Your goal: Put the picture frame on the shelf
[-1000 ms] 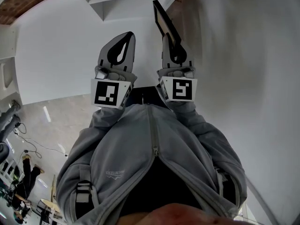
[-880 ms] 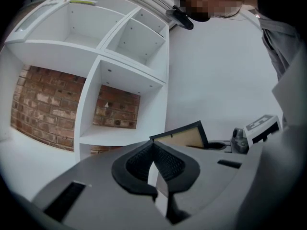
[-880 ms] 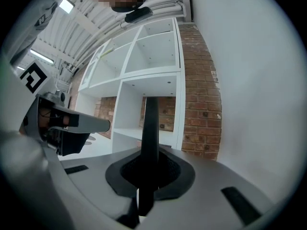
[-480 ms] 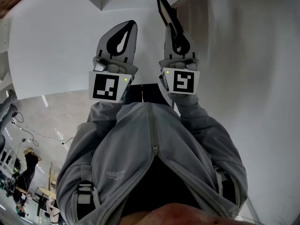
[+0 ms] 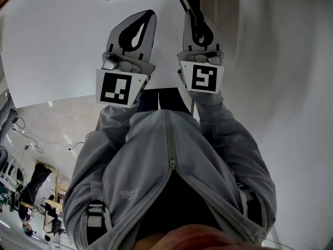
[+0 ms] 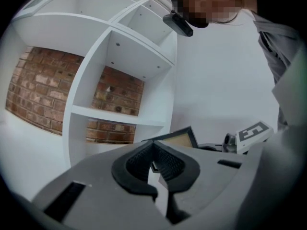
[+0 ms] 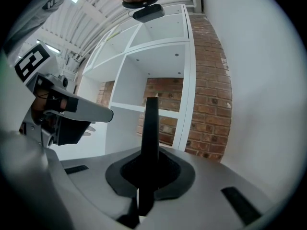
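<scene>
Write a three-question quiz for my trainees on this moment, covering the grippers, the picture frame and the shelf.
1. True or false: the left gripper holds the picture frame.
2. Multiple choice: what shows through the open back of the white shelf? A) brick wall B) window C) curtain
3. Short answer: is the frame on the shelf yet, and what holds it?

Key
1. False: its fingers are shut on nothing.
2. A.
3. Not yet. The right gripper is shut on it, in front of the shelf.
</scene>
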Demonstrator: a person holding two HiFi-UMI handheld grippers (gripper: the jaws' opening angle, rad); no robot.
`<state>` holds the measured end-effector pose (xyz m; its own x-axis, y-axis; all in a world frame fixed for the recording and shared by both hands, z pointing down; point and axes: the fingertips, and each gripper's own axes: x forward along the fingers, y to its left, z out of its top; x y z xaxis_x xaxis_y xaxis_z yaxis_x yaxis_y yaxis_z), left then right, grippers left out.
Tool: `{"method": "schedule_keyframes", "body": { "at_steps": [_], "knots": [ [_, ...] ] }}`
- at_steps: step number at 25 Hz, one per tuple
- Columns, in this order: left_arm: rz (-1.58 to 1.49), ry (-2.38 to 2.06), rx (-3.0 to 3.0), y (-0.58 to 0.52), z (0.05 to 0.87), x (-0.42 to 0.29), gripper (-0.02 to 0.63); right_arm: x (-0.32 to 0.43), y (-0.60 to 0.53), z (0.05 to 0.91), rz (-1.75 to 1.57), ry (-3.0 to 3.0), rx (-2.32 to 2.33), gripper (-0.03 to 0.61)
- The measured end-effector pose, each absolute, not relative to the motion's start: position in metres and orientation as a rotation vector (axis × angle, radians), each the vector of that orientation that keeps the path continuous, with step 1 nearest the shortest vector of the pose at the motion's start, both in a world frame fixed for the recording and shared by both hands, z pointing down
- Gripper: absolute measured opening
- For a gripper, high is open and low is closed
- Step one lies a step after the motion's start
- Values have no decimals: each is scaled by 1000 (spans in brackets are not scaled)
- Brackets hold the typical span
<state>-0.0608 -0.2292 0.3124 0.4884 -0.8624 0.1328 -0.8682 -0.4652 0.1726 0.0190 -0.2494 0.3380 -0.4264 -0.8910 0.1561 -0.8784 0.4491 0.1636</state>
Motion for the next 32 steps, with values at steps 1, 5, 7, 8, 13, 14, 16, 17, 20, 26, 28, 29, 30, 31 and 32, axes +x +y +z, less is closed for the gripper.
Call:
{"method": "schedule_keyframes", "body": {
  "at_steps": [1,5,7,8,13,14,16,17,20,26,28,29,30,31,32],
  "knots": [
    [60,-1478,2519,-230,317,-61,8,17,-251,341,-93,-2478,1535,35],
    [-1,-1472,2510,-237,320,-60,8,13,-259,347,-137,-2468,1514,35],
    [21,-1463,2514,-237,326,-59,8,11,-262,350,-160,-2464,1503,35],
    [44,-1455,2516,-236,330,-59,8,10,-263,352,-170,-2464,1498,35],
    [11,-1452,2506,-251,327,-52,8,10,-278,358,-240,-2429,1436,35],
    [-5,-1459,2500,-253,326,-52,8,10,-280,361,-254,-2416,1419,35],
    [-7,-1460,2496,-255,328,-52,8,8,-281,369,-282,-2390,1385,35],
    [-1,-1458,2496,-256,331,-53,8,6,-283,374,-295,-2376,1370,35],
    [13,-1452,2497,-260,339,-53,8,4,-288,388,-332,-2334,1333,35],
    [19,-1438,2494,-253,343,-52,8,1,-284,399,-382,-2270,1307,35],
    [28,-1435,2497,-255,345,-51,8,1,-288,403,-397,-2260,1301,35],
    [34,-1431,2499,-257,348,-50,8,0,-291,406,-412,-2254,1290,35],
    [41,-1426,2501,-259,350,-50,8,-1,-294,408,-427,-2249,1278,35],
    [47,-1420,2503,-260,352,-50,8,-3,-296,411,-441,-2243,1266,35],
    [52,-1413,2504,-259,354,-51,8,-6,-296,413,-452,-2237,1255,35]
  ]
}}
